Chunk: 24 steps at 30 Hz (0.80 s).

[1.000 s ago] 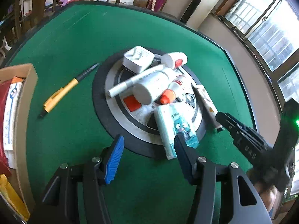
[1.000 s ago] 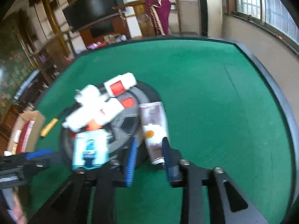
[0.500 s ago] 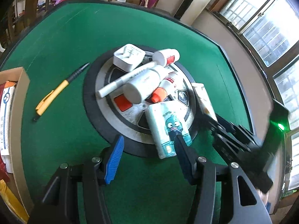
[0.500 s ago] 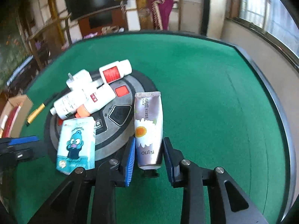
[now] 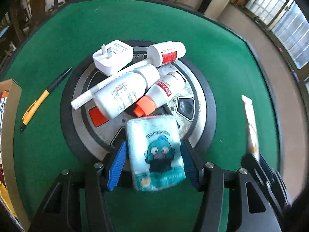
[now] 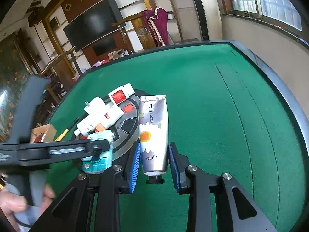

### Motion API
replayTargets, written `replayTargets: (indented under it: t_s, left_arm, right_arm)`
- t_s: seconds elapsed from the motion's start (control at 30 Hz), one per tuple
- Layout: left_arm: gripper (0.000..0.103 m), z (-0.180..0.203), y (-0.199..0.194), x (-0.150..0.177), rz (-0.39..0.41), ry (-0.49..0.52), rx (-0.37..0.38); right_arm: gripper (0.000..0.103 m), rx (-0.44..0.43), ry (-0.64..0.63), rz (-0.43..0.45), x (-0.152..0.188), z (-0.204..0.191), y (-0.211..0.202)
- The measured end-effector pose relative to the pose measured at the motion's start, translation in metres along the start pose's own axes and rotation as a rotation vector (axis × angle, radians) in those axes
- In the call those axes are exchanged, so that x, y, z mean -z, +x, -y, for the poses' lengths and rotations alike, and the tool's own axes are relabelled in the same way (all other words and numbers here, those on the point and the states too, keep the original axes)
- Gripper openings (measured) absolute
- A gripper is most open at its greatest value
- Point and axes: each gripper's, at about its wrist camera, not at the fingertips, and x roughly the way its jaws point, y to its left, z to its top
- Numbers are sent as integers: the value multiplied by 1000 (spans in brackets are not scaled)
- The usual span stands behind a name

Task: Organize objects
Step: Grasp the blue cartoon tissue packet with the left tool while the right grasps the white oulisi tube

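Showing a daisy print, silver tube [image 6: 154,135] lifted.

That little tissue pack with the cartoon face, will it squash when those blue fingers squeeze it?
Probably: the tissue pack looks like soft, film-wrapped paper, so it should give. Likely light. Its glossy wrap may slide between the left gripper pads.

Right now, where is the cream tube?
In the right wrist view, the cream tube stands between the right gripper's jaws, cap down, just right of the round disc.
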Motion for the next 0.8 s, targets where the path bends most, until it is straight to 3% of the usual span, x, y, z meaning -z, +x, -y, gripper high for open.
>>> replayTargets:
  t_s: [0.1, 0.2, 0.27, 0.57, 0.8]
  left_arm:
    - [57, 9, 4, 0, 51, 36, -76]
    - [51, 13, 4, 5, 91, 75, -117]
    - [44, 9, 2, 11, 120, 86, -93]
    - [38, -41, -32, 52, 229, 84, 27]
    - [38, -59, -61, 65, 375, 86, 24]
  right_arm:
    - [31, -5, -5, 6, 1, -1, -1]
    - [31, 1, -20, 11, 0, -3, -1]
    - [31, 0, -29, 13, 0, -5, -1]
    - [31, -30, -73, -8, 7, -22, 4]
    - [31, -52, -167, -2, 22, -62, 9]
